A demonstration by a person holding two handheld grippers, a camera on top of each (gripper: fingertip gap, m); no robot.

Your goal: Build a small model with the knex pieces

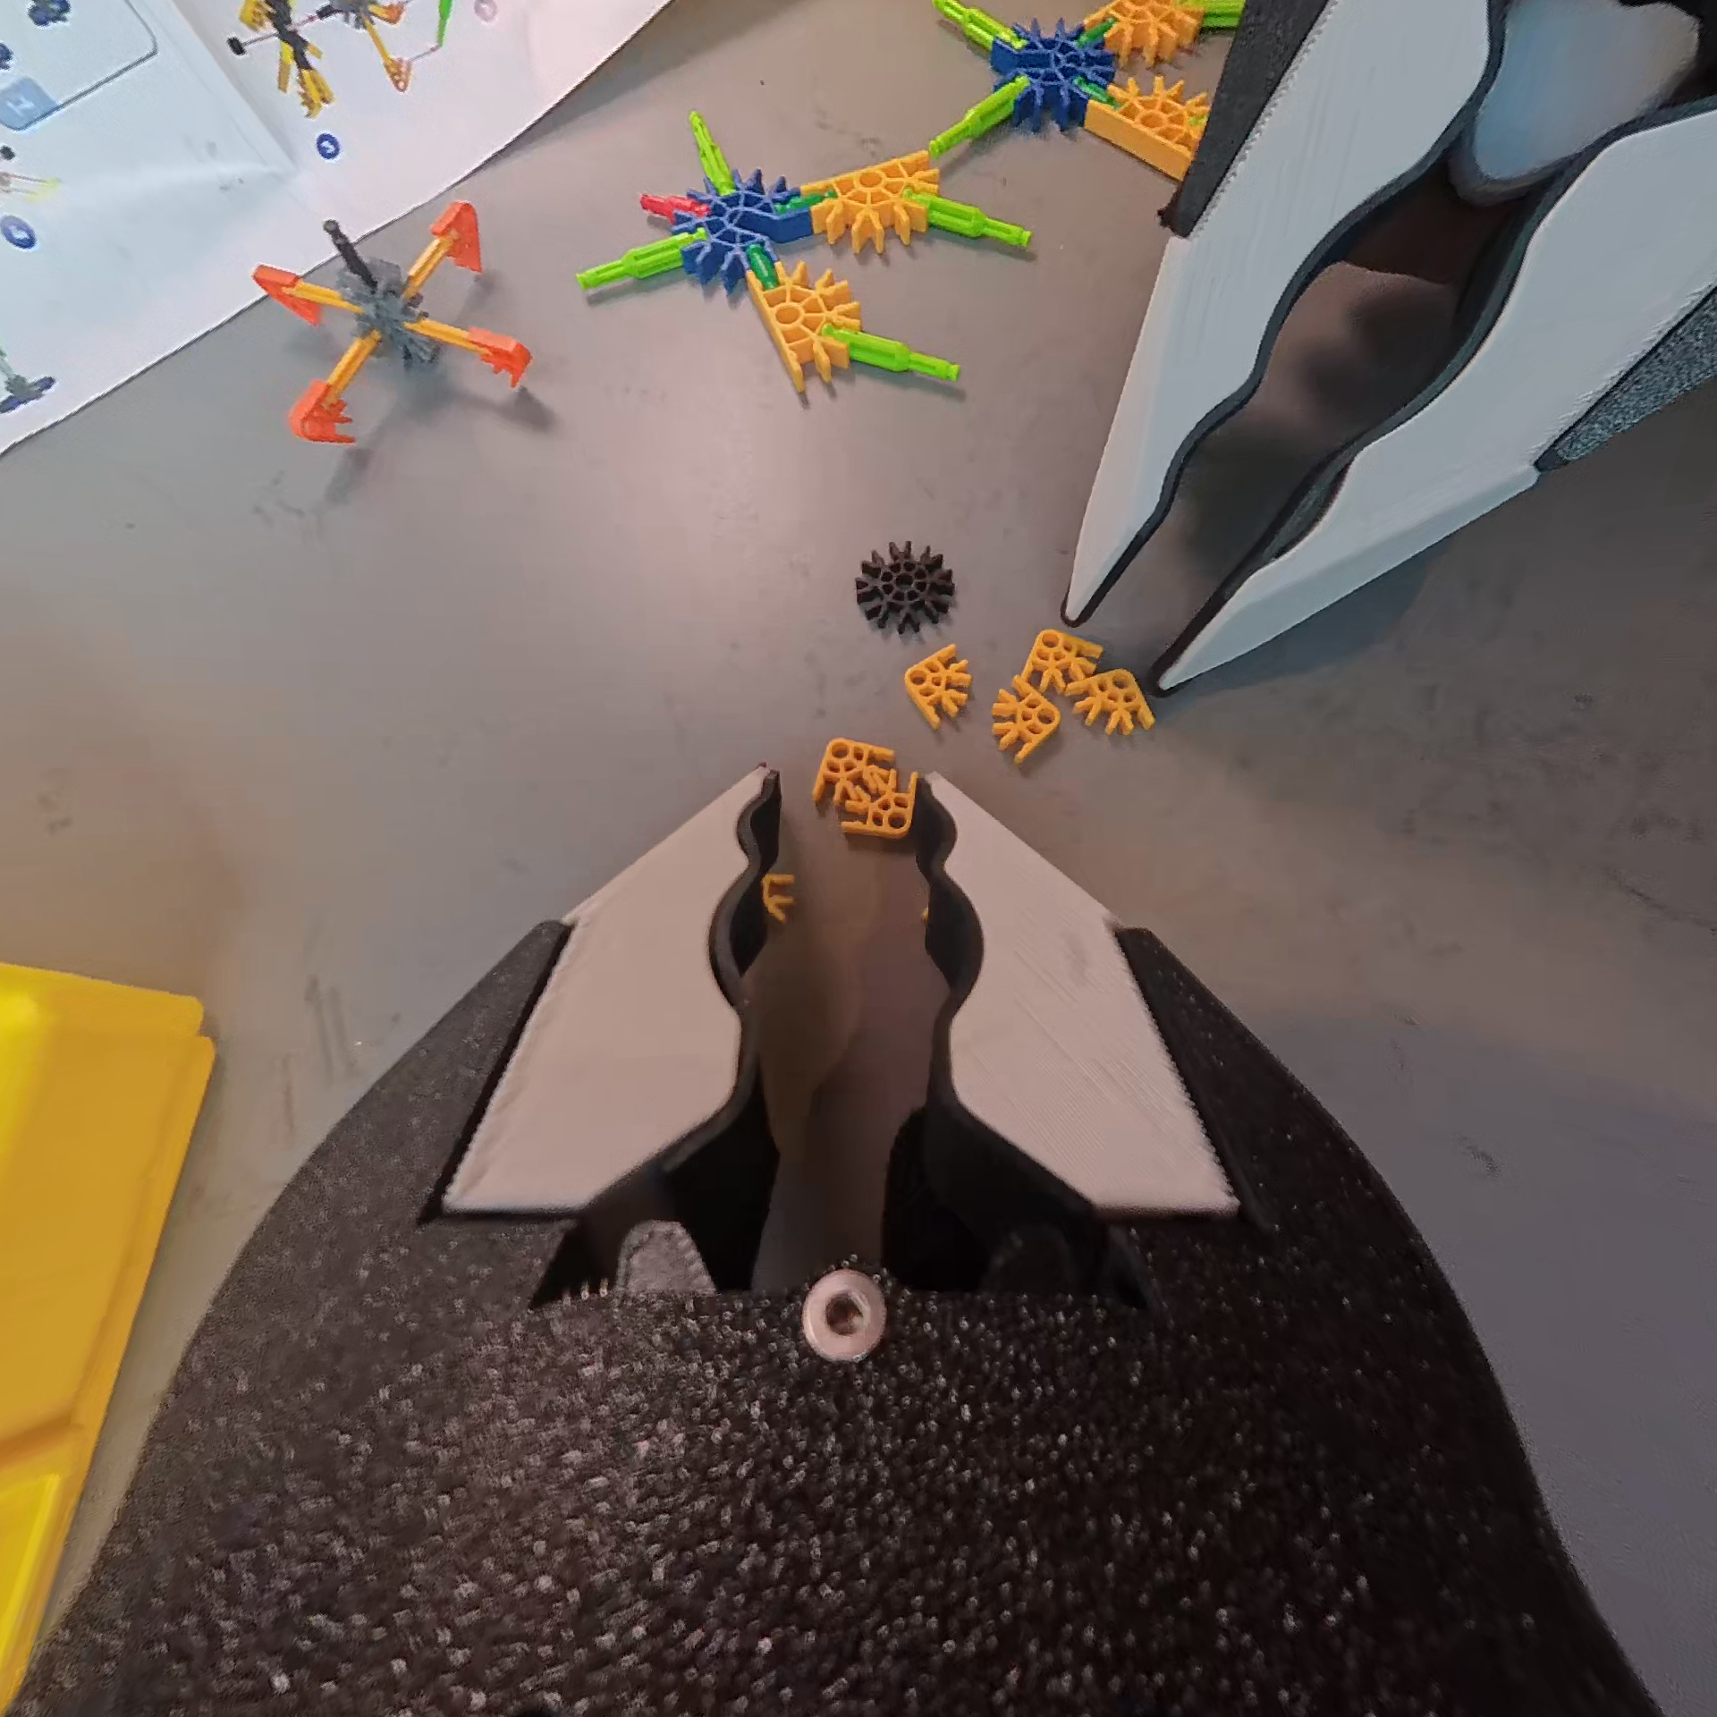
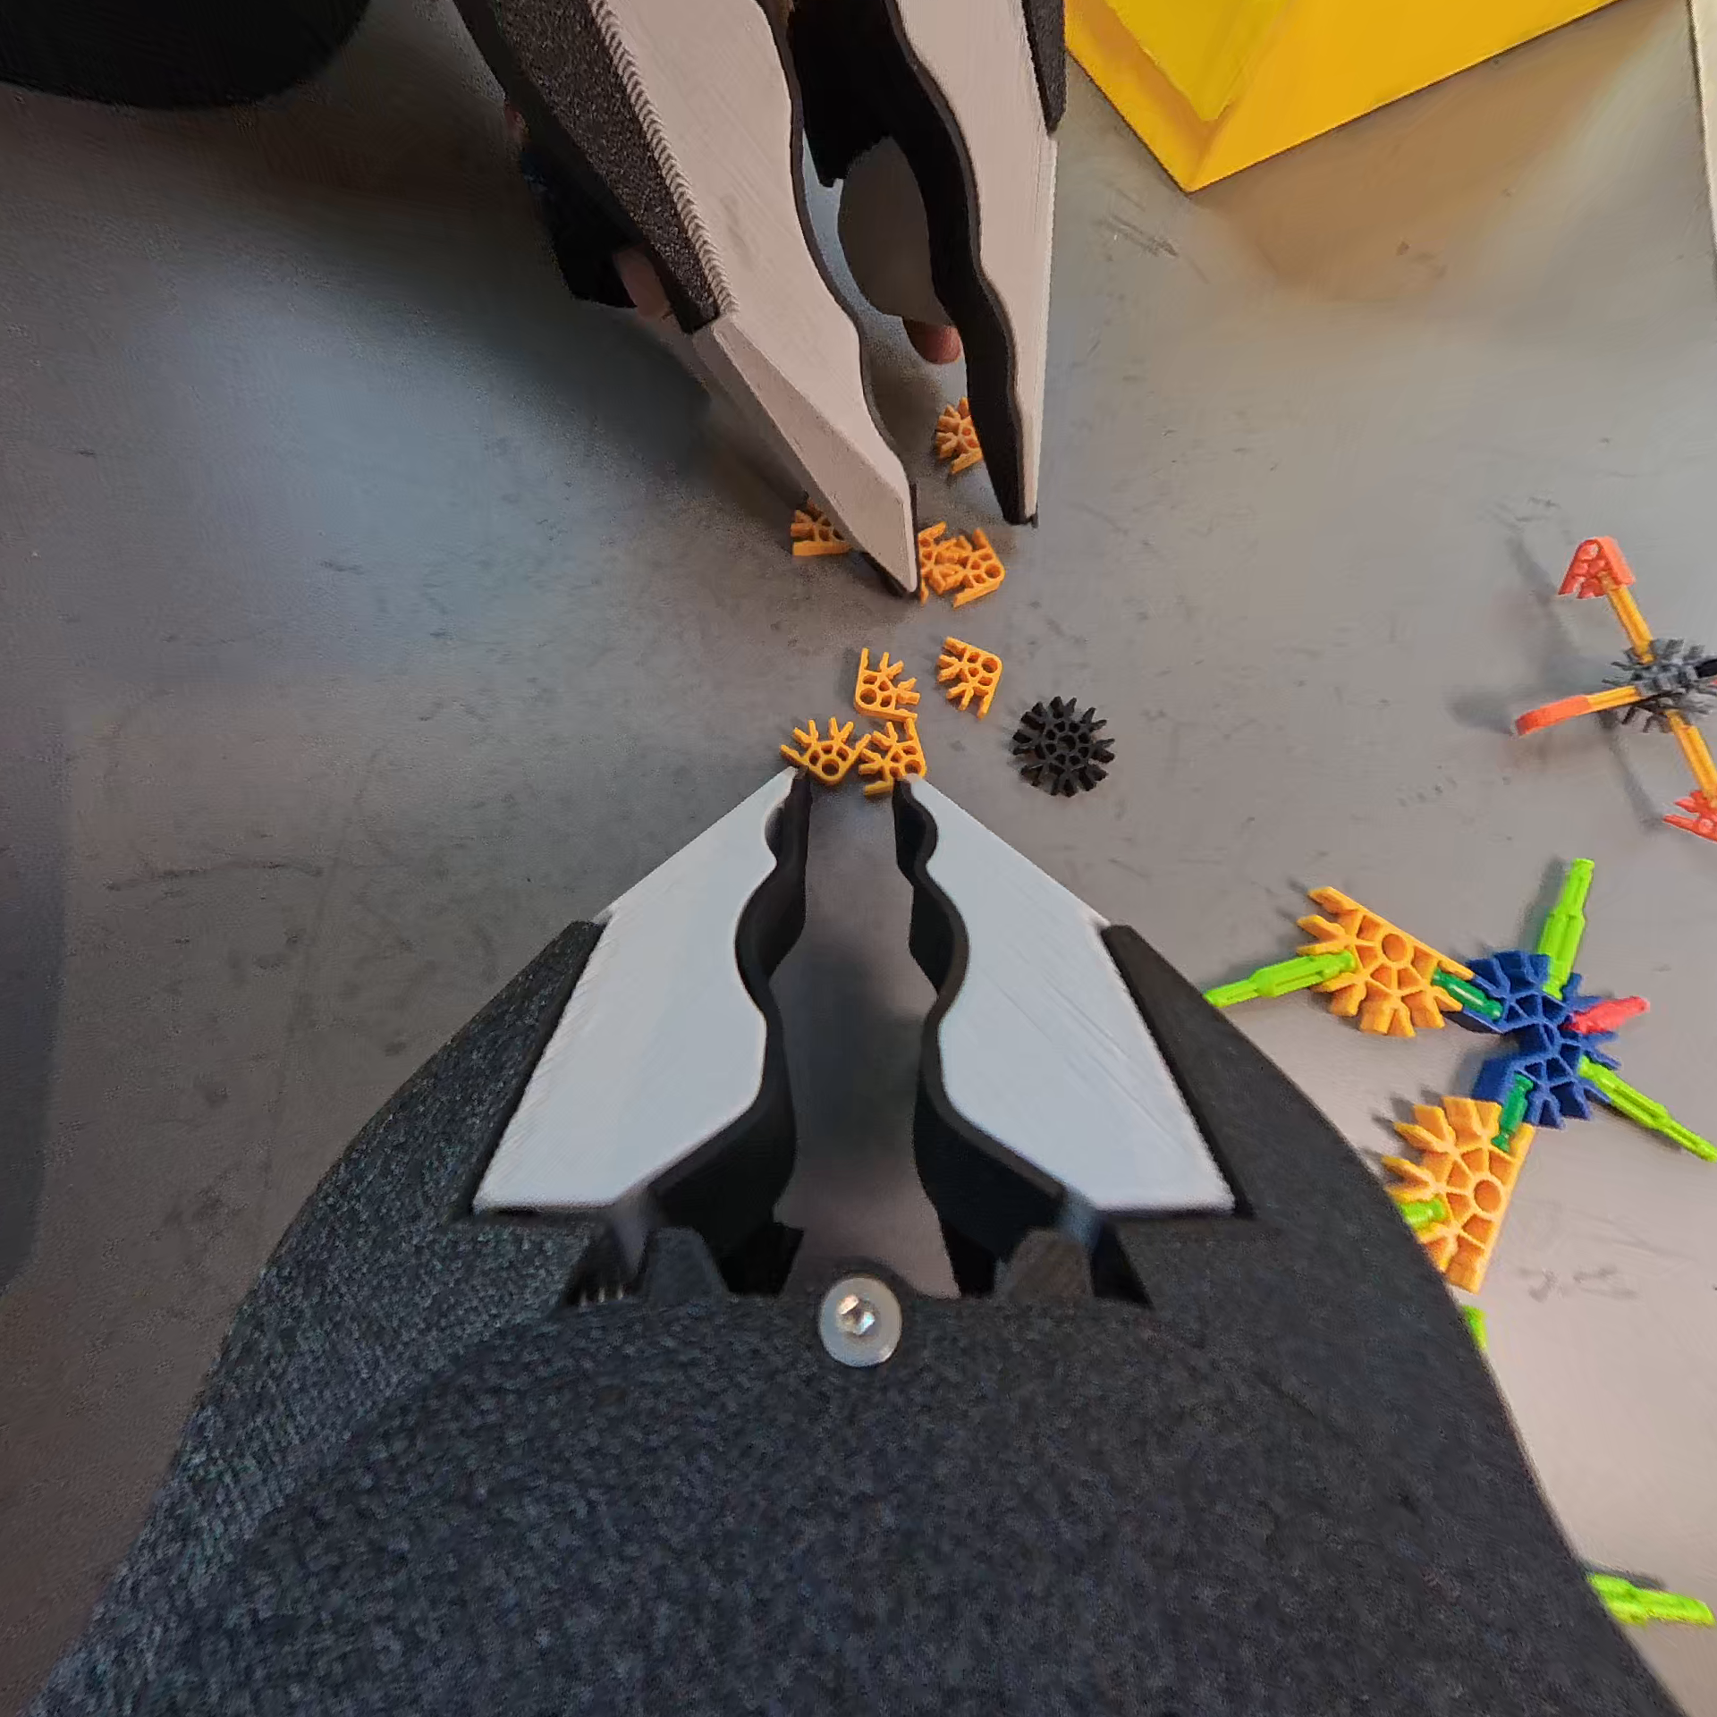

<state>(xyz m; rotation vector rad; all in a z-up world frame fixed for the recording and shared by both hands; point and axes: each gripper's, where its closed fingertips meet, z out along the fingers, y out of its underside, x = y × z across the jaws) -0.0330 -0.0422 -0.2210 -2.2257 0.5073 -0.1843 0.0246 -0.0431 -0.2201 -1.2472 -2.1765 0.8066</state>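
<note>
- A loose scatter of small orange connector pieces (image 1: 1027,701) lies flat on the grey bench (image 1: 465,650), in the strip between the two tools.
- Nearest the left tool (image 1: 850,790), an interlocked pair of orange pieces (image 1: 866,788) sits right at the mouth of its jaws, between the two tips and a little toward the right one; whether a tip touches it cannot be told.
- The left tool's jaws stand partly open and grip nothing; a sliver of another orange piece (image 1: 779,897) shows below, inside the gap.
- In the right wrist view, two orange pieces (image 2: 859,753) lie just ahead of the right tool (image 2: 850,785), touching or almost touching its tips, slightly left of its centre line.
- The right tool's jaws are also parted by a narrow gap, with nothing held between them.
- A black toothed wheel (image 1: 904,587) lies flat just beside the scatter, off both tools' centre lines.
- Well apart are a blue, orange and green assembly (image 1: 790,242), a second like it (image 1: 1087,74), and a grey hub with four orange-tipped yellow rods (image 1: 386,321).
- A printed instruction sheet (image 1: 139,186) lies at the far left, and a yellow bin (image 1: 84,1208) stands beside the left tool.
</note>
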